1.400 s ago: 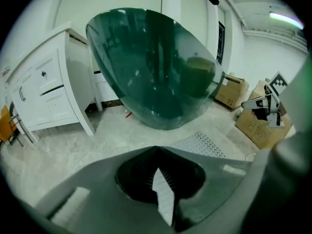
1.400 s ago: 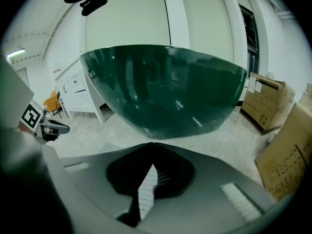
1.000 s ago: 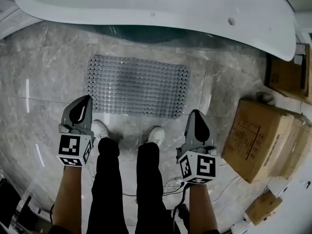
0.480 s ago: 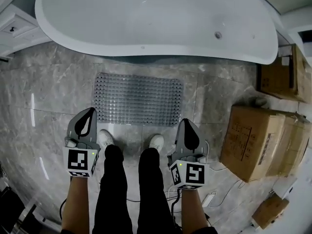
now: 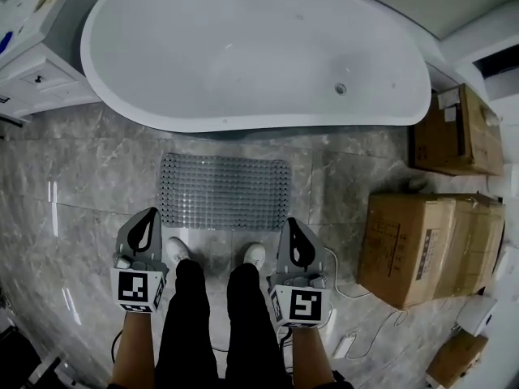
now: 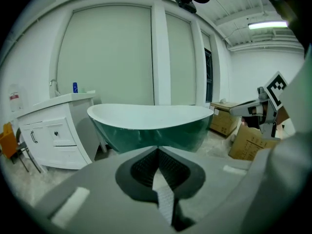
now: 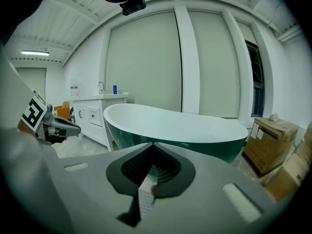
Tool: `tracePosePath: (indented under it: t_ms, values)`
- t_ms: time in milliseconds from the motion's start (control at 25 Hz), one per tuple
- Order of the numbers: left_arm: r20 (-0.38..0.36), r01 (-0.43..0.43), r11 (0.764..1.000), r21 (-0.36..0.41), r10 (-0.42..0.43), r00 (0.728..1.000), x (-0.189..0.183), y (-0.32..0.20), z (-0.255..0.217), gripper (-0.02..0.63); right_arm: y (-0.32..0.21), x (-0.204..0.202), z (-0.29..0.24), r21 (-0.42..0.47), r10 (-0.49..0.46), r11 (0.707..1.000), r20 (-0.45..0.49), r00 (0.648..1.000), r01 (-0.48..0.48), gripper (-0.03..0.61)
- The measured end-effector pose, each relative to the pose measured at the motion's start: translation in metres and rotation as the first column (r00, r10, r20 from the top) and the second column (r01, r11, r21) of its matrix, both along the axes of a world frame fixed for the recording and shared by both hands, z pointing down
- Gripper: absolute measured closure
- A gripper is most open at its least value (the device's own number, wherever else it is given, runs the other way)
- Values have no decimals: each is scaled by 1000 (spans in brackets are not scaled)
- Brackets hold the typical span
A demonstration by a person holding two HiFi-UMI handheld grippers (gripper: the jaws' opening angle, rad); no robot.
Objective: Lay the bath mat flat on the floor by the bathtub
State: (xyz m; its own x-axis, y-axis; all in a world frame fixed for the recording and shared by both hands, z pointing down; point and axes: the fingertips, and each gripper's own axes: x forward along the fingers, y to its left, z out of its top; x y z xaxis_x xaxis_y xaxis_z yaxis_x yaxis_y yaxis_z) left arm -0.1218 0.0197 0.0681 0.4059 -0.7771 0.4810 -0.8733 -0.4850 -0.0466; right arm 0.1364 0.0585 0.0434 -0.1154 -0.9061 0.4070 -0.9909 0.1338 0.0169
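Note:
The clear, studded bath mat [image 5: 224, 192] lies flat on the grey marble floor just in front of the white bathtub [image 5: 251, 55]. Both grippers hang well above the floor, nearer me than the mat, and touch nothing. My left gripper [image 5: 147, 215] is shut and empty, off the mat's near left corner. My right gripper [image 5: 292, 224] is shut and empty too, off the near right corner. In the left gripper view the tub [image 6: 151, 126] stands ahead, its green outer side showing. The right gripper view also faces the tub [image 7: 180, 130]. My white shoes [image 5: 254, 254] stand just short of the mat.
Large cardboard boxes [image 5: 426, 245] are stacked on the floor at the right, with another box [image 5: 454, 132] behind them. A white vanity cabinet [image 5: 32, 75] stands left of the tub. A cable and power strip [image 5: 345, 343] lie on the floor near my right foot.
Both grippers and the head camera have risen, so the mat and tub look smaller and farther away. The mat has stayed flat in place. Both grippers remain shut.

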Motion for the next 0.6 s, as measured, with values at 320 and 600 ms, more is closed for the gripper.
tracePosePath:
  t_ms: [320,600]
  values:
    - [13,-67,995,69,67,998,26,10,-64,612,10,-6,-62,59,-21,998,-13,1000,21,552]
    - [-32,-46,995,90,49,998,27,15,-107,612,9,-21,-107,79,-67,995,36,997,64,552]
